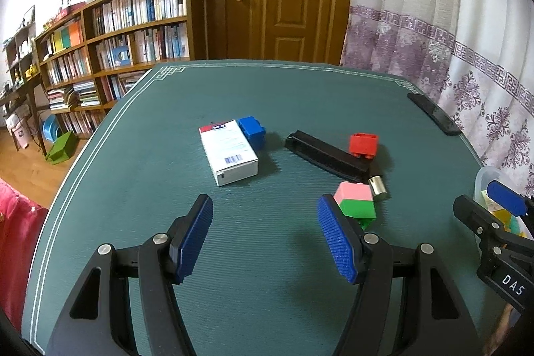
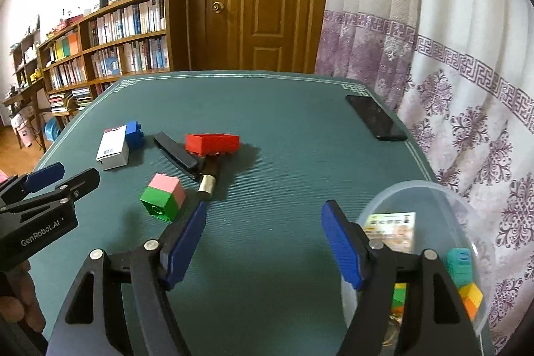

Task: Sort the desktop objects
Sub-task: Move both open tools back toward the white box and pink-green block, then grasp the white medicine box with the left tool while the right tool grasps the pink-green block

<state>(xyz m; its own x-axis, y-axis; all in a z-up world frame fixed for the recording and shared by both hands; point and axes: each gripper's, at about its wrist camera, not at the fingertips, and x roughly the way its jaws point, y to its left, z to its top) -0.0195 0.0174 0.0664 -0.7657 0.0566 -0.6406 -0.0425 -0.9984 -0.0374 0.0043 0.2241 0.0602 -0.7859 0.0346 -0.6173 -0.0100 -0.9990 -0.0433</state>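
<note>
My left gripper (image 1: 263, 206) hangs open over the green mat with nothing between its blue pads. Ahead of it lie a white box (image 1: 230, 155) with a blue brick (image 1: 252, 130) against its far end. Just off its right finger sits a pink-and-green brick (image 1: 355, 201). My right gripper (image 2: 265, 209) is open too, over bare mat, with the pink-and-green brick (image 2: 163, 196) off its left finger. Farther on are a red brick (image 2: 212, 143), a long black piece (image 2: 175, 154) and a black-and-silver tube (image 2: 209, 177).
A clear plastic tub (image 2: 417, 189) at the right gripper's right holds a small packet and coloured blocks. A black phone (image 2: 375, 117) lies near the mat's far right corner. A curtain hangs at the right; a door and bookshelves stand behind.
</note>
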